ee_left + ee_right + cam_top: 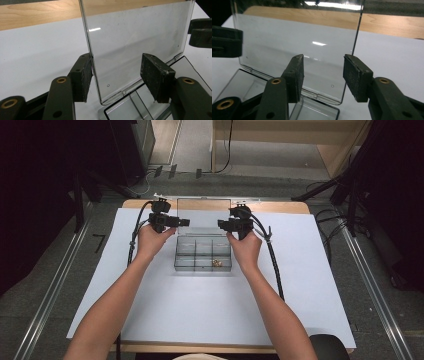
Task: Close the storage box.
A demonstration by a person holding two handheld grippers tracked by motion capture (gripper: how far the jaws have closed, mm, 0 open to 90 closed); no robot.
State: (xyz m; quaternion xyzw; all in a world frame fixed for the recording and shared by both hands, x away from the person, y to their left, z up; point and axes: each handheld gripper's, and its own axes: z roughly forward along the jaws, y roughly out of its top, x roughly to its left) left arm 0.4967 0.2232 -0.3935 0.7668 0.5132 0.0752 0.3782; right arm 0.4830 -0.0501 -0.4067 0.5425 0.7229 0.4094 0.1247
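A clear plastic compartment box (202,254) sits on the white sheet, its lid (203,215) standing upright at the back. Small gold pieces (216,263) lie in its front right compartment. My left gripper (186,222) is at the lid's left edge and is open. In the left gripper view that gripper (117,72) straddles the lid (135,42), whose edge is right by one pad (81,75). My right gripper (220,224) is at the lid's right edge, also open. In the right gripper view it (323,75) straddles the lid (294,40), whose edge is near one pad (355,75).
A white sheet (165,310) covers most of the wooden table (280,206). Cables trail from both grippers along the forearms. A dark round object (327,346) sits at the table's near right corner. Metal rails run along the floor on both sides.
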